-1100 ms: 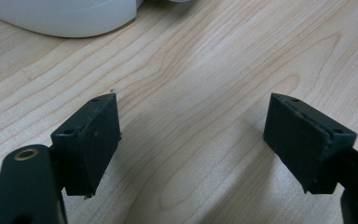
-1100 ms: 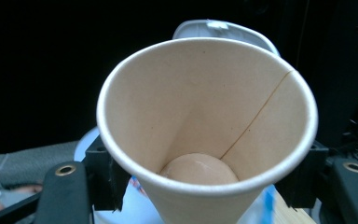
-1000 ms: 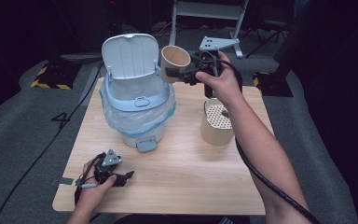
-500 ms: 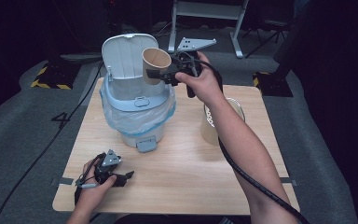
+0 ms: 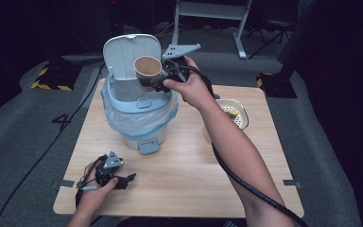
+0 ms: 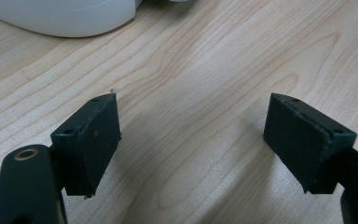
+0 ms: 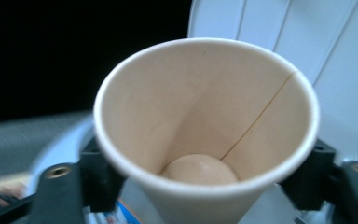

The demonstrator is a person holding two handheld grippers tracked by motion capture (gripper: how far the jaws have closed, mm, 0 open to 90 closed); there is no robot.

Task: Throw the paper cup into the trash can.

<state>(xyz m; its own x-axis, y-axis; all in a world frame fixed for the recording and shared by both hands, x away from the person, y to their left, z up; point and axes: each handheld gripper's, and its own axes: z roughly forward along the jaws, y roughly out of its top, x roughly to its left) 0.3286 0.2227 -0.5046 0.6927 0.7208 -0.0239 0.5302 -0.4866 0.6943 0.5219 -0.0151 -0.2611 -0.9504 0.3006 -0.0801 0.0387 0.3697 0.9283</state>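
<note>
A pale wooden desk (image 5: 189,179) stands on grey carpet in a dark room, with black cables trailing across the floor and the white legs of a frame behind it. On the desk sits a light blue bin (image 5: 139,116) lined with a clear bag, its lid (image 5: 130,54) tipped up at the back. To the right of the bin, partly hidden by the person's forearm, is a cream container (image 5: 231,116) with a perforated top and something small and yellow lying on it.

The right hand reaches forward over the desk with the arm stretched out, holding the right gripper (image 5: 163,80) level above the open bin. A paper cup (image 5: 147,71) sits between its fingers, mouth turned toward the person, just in front of the raised lid. In the right gripper view the cup (image 7: 205,135) is empty, and a black finger (image 7: 100,175) stands at either side of its lower wall. These fingers have just been opening with the cup between them; whether they press on it I cannot tell.

The left hand rests at the near left corner of the desk, its left gripper (image 5: 116,177) lying low on the wood, fingers (image 6: 91,140) spread wide with nothing between them.

Compared with a second ago, the cup has come from the right of the bin to over its opening, and the left hand has stayed where it was.
</note>
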